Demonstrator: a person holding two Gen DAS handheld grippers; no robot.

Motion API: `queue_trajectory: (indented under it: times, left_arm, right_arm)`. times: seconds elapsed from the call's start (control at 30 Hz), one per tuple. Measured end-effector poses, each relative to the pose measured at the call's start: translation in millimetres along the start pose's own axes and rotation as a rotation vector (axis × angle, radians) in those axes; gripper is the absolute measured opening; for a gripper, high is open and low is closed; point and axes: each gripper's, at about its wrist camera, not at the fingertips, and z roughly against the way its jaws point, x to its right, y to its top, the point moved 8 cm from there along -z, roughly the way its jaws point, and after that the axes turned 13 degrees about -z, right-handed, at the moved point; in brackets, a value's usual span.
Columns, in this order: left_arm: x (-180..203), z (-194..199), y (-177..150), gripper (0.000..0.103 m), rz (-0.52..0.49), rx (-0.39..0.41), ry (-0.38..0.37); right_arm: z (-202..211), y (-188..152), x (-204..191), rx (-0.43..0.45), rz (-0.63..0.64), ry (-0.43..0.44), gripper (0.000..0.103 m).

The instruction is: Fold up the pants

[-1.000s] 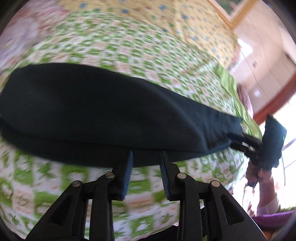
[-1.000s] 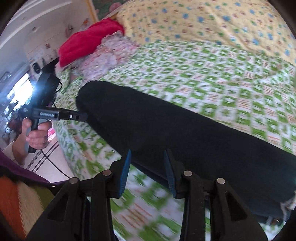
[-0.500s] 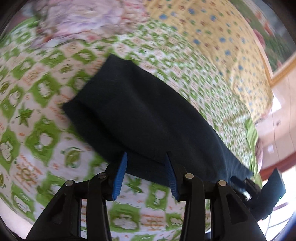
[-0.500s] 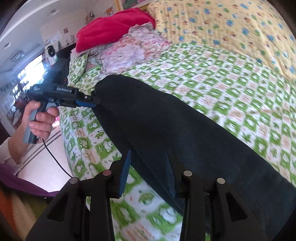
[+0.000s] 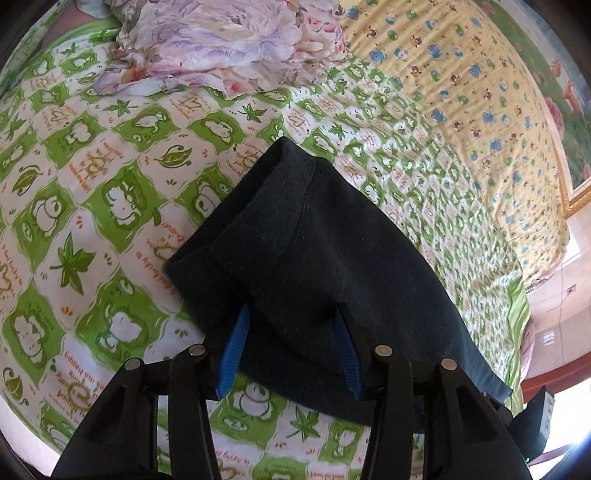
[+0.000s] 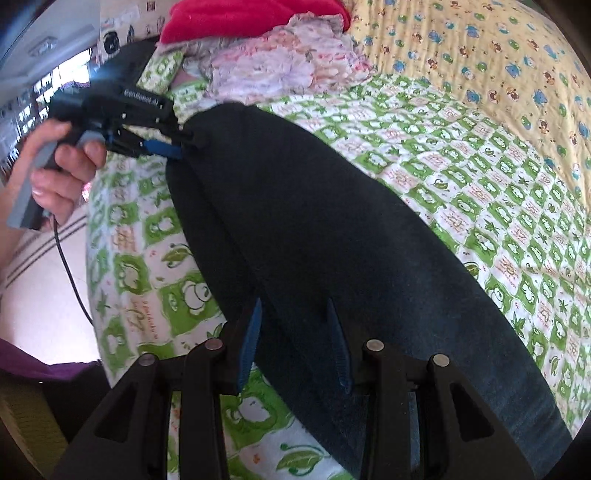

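Observation:
The dark navy pants (image 5: 332,273) lie folded lengthwise on the green-and-white bedsheet (image 5: 92,192). My left gripper (image 5: 291,314) is open, its blue-padded fingers straddling the near edge of the pants at the hem end. In the right wrist view the pants (image 6: 332,229) stretch from top left to bottom right. My right gripper (image 6: 293,314) is open with its fingers over the pants' near edge. The left gripper (image 6: 173,147) shows there at the far end, touching the pants.
A floral blanket (image 5: 221,40) and a red cloth (image 6: 251,14) are piled at the head of the bed. A yellow patterned sheet (image 5: 480,92) covers the far side. The bed edge and floor (image 6: 40,288) are at the left of the right wrist view.
Both grippers have moved along the pants: the left swung towards the hem end, the right moved closer over the cloth. Both jaws stay open.

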Motion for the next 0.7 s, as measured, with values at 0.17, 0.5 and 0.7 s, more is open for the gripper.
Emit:
queue_trajectory:
  times: [0.17, 0.5, 0.7]
  left_arm:
    - [-2, -5, 3, 0.022, -0.015, 0.001, 0.033]
    - [20, 46, 9, 0.004, -0.126, 0.098, 0.031]
    - [7, 43, -2, 0.005, -0.136, 0.079, 0.038]
  right_arm:
    - [-4, -4, -8, 0.012, 0.110, -0.072, 0.038]
    - [47, 23, -14, 0.131, 0.065, -0.015, 0.006]
    - [50, 17, -16, 0.099, 0.017, 0.058, 0.006]
